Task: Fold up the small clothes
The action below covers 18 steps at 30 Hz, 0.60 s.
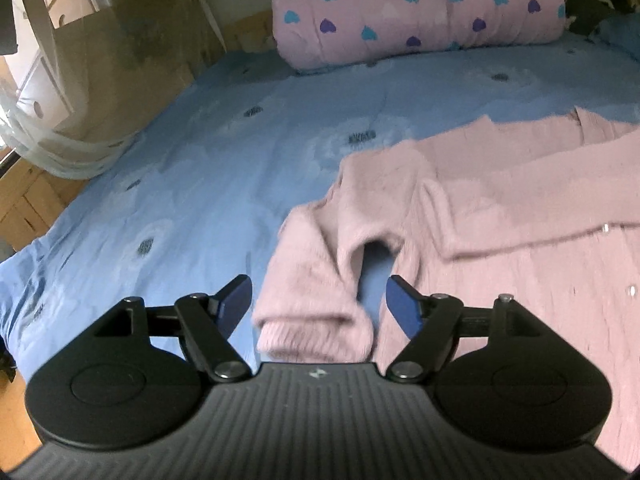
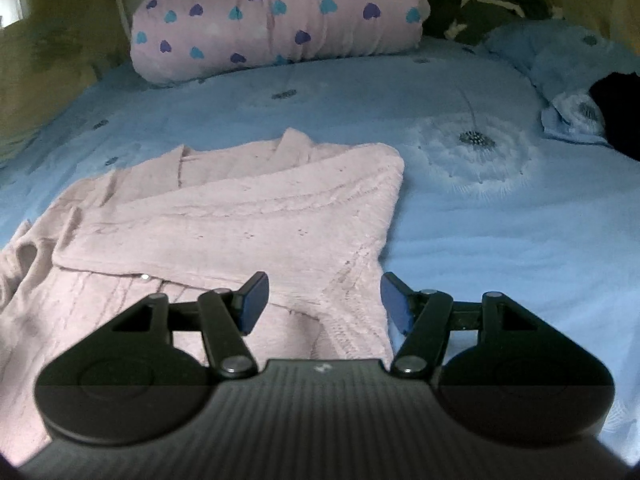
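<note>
A pale pink knitted cardigan (image 1: 500, 208) lies on the blue bedsheet (image 1: 200, 152), one side folded across its front. Its left sleeve (image 1: 316, 288) lies bunched and bent back on itself, the cuff nearest me. My left gripper (image 1: 320, 300) hovers open over that sleeve, its blue pads apart and touching no cloth. In the right wrist view the cardigan (image 2: 240, 216) shows its folded right side and a knitted edge near me. My right gripper (image 2: 324, 300) stands open above that edge, pads clear of the fabric.
A rolled pink quilt with blue and purple hearts (image 1: 416, 12) lies across the head of the bed. Dark clothes (image 2: 488, 4) and a blue pillow (image 2: 560, 64) sit at the far right. A wall and wooden furniture (image 1: 24, 204) border the bed's left side.
</note>
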Motion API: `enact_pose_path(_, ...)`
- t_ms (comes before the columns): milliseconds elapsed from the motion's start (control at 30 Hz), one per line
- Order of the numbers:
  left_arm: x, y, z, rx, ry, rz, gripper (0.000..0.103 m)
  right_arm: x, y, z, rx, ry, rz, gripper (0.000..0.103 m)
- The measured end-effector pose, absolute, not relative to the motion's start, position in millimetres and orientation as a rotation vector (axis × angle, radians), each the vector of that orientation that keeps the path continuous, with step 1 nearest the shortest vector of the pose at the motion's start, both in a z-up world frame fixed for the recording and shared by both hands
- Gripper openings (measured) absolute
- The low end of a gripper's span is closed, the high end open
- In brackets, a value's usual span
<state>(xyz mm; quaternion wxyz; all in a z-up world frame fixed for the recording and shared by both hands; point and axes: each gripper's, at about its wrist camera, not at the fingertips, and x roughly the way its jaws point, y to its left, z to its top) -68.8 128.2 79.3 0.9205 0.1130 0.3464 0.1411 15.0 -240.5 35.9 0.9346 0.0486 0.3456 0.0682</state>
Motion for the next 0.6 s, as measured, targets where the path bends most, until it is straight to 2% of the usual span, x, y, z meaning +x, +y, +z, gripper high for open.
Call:
enact_pose_path(167, -71.3, 126.4, 58.8, 0.259, 0.770, 0.274, 0.078, 13.8, -238.8, 35.7, 0.102, 0.712, 0.139, 0.064)
enact_pose_path(367, -55.4, 140.0, 28.0, 0.233, 0.832, 0.322, 0.072, 13.1, -243.0, 38.0, 0.121, 0.697, 0.130, 0.064)
enact_pose_path(600, -53.1, 150.7, 13.5, 0.183, 0.813, 0.294, 0.070, 15.0, -246.3, 38.0, 0.134, 0.703, 0.118, 0.064)
